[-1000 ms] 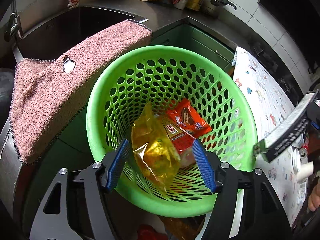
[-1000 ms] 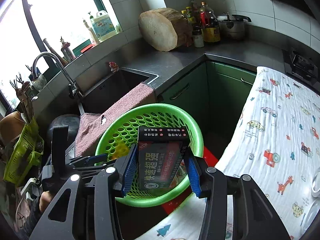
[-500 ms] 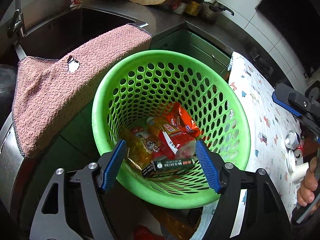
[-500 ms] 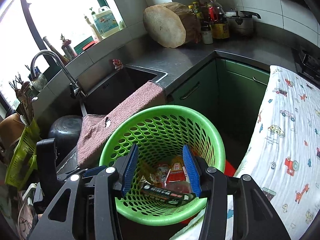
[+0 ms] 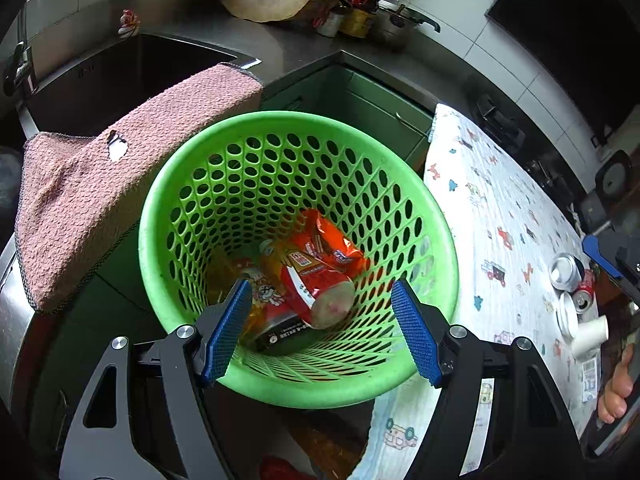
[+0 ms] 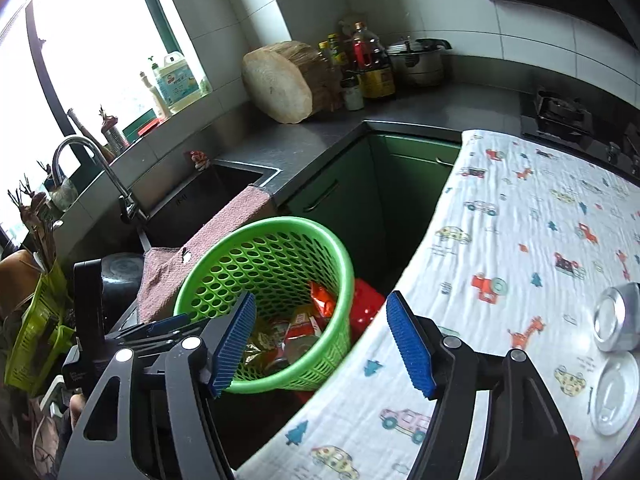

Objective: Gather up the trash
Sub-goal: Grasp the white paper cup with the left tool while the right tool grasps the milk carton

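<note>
Now my right gripper (image 6: 322, 346) is opening, empty; my left gripper (image 5: 320, 330) gapes empty above the green basket (image 5: 436, 216) holding wrappers (image 5: 316, 264). Next I should approach the cans (image 6: 616, 316) at the table's (image 6: 520, 216) right edge squarely.

The basket (image 5: 298, 392) stands between the sink counter (image 5: 248, 46) and the cloth-covered table (image 5: 500, 200); wrappers (image 5: 320, 264) and seemingly a box (image 5: 280, 334) lie inside; cans (image 5: 566, 272) rest on the table.
</note>
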### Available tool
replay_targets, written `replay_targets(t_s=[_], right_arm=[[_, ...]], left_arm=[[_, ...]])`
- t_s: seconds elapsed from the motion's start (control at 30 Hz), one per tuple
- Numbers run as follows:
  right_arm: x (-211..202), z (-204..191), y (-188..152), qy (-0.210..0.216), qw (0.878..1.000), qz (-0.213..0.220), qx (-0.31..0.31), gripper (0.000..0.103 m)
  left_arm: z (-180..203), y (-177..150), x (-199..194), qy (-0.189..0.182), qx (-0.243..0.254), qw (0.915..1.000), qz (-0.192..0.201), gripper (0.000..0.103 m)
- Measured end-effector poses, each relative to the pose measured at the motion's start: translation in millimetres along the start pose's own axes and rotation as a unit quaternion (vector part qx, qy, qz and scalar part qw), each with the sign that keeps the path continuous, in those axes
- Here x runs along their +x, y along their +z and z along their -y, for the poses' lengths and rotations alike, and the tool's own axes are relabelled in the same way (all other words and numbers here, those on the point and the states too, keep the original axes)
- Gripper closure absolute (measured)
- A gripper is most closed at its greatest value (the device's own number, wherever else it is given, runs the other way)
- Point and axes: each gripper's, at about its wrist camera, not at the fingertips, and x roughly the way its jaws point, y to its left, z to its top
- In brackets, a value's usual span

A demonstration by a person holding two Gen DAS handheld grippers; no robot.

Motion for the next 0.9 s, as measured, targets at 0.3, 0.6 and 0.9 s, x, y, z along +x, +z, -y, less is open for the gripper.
replay_targets(t_s=[0.3,0.6,0.9], right_arm=[[-76,74,-51,-0.102,0.994,0.016,0.03,0.017],[-153,156,-104,-0.198,0.978,0.015,0.067,0.013],[-206,223,-152,-0.259,0.963,-0.007,0.073,0.011]], left_arm=[[53,-13,10,-0.03,0.035,0.9988,-0.016,0.031],[121,-34,19,-0.057,0.089,0.9939,-0.031,0.031],[190,-65,23,-0.08,0.149,0.9845,-0.048,0.031]])
